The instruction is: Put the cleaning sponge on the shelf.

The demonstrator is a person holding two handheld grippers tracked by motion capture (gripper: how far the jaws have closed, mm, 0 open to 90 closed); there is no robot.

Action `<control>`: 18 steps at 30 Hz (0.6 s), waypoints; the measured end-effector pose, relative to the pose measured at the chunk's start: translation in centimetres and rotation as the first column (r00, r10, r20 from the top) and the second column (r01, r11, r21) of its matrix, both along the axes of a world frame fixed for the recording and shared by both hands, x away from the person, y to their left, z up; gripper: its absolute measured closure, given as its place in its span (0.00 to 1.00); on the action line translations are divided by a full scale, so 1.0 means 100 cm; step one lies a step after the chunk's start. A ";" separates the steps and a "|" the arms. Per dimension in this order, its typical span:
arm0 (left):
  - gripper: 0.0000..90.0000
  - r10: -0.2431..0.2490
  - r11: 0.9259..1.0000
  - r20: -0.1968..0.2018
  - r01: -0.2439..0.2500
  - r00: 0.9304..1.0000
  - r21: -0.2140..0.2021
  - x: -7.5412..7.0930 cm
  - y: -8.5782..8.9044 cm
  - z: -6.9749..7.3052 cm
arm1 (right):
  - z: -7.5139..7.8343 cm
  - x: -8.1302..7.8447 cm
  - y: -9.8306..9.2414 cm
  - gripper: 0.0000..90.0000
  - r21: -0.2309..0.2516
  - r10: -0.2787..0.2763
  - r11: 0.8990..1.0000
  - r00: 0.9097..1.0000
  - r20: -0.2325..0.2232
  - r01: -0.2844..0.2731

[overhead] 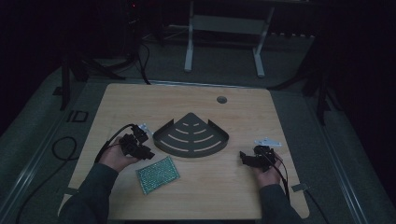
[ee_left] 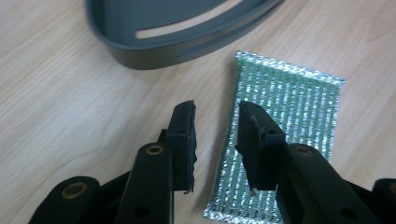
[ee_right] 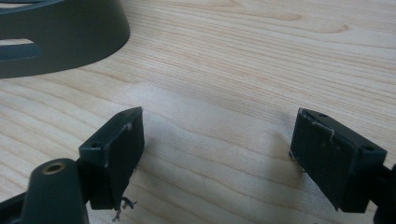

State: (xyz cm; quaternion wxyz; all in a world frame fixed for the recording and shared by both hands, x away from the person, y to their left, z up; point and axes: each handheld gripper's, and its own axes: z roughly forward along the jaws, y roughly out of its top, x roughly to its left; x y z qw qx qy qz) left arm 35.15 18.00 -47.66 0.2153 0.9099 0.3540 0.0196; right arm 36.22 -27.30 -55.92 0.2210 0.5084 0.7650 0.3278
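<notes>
- A green, glittery mesh pad (overhead: 158, 174) lies flat on the wooden table (overhead: 233, 196), just in front of the dark corner shelf (overhead: 191, 138) and apart from it; in the left gripper view the pad (ee_left: 289, 121) has one short edge curled up, an edge a jaw could plausibly catch.
- The left gripper (overhead: 136, 145), in the person's left hand (overhead: 116, 156), sits just beside the pad's near-left corner. Its own camera shows the left gripper (ee_left: 215, 122) with jaws parted by a narrow gap, one jaw over bare wood, the other over the pad's edge; nothing is pinched (the pad lies below the tips, not between them).
- That straddle of the long edge reads as a line-up for a pinch, not yet made.
- The shelf (ee_left: 187, 32), slotted and rimmed, stands close by, a likely place for the pad.
- The right gripper (overhead: 252, 157) rests well off to the right, out of the way; its view shows the right gripper (ee_right: 217, 154) spread wide over bare table, with the shelf wall (ee_right: 60, 37) beyond.
</notes>
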 end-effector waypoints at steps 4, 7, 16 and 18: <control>0.76 -0.025 1.000 -0.020 0.026 0.999 0.008 0.001 -0.003 -0.002 | 0.000 0.000 0.000 0.19 0.001 0.000 1.000 1.000 0.000 0.000; 0.79 -0.046 0.999 -0.046 0.047 0.998 0.022 0.002 -0.006 -0.005 | 0.000 0.000 0.000 0.19 0.000 0.000 1.000 1.000 0.000 0.000; 0.86 -0.079 0.995 -0.094 0.084 0.992 0.051 0.005 -0.009 -0.012 | 0.000 0.000 0.000 0.19 0.000 0.000 1.000 1.000 0.000 0.000; 0.87 -0.091 0.993 -0.115 0.099 0.989 0.064 0.006 -0.010 -0.015 | 0.000 0.000 0.000 0.19 0.000 0.000 1.000 1.000 0.000 0.000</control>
